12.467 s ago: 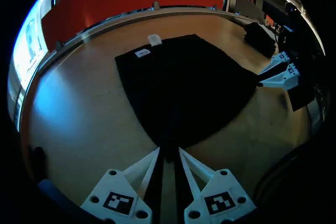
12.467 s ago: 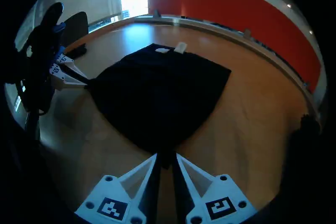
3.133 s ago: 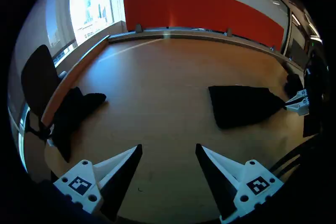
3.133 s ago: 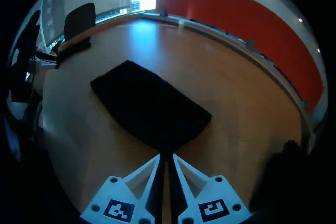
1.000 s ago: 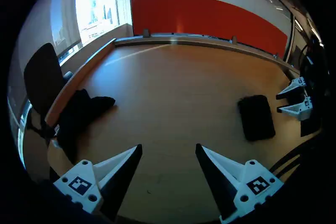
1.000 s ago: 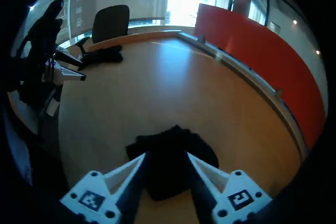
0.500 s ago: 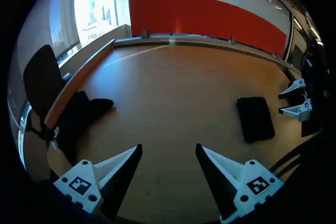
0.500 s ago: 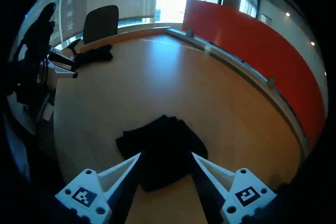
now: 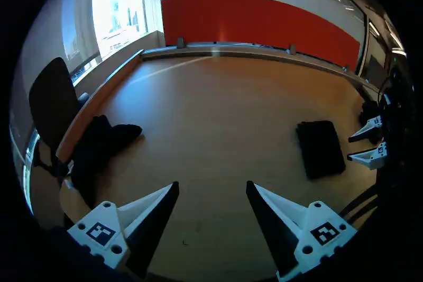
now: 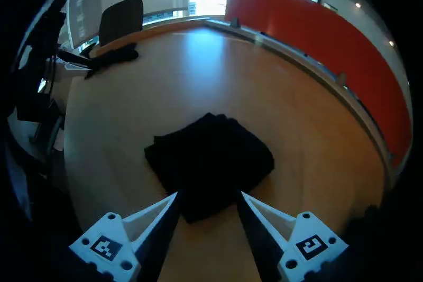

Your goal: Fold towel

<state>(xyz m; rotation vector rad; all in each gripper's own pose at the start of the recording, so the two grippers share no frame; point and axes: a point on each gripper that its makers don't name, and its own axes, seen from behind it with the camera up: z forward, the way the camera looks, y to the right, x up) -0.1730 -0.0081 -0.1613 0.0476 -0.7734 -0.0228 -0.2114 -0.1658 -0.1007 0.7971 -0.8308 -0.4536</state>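
The black towel (image 9: 320,147) lies folded into a small thick rectangle on the wooden table (image 9: 222,102). In the right gripper view the towel (image 10: 211,157) sits just ahead of my right gripper (image 10: 209,197). That gripper is open, and the towel's near edge lies between its white fingertips without being pinched. My left gripper (image 9: 211,187) is open over bare wood, far to the left of the towel. In the left gripper view the right gripper (image 9: 350,148) stands open just right of the towel.
A loose pile of black cloth (image 9: 100,142) lies at the table's left edge beside a dark chair (image 9: 50,102). An orange partition (image 9: 259,20) runs along the far side. A person's dark outline (image 10: 39,49) stands at the left of the right gripper view.
The spread towel has been folded down to a small rectangle. Over the last second my right gripper drew back a little from it, still open. The left gripper stayed put.
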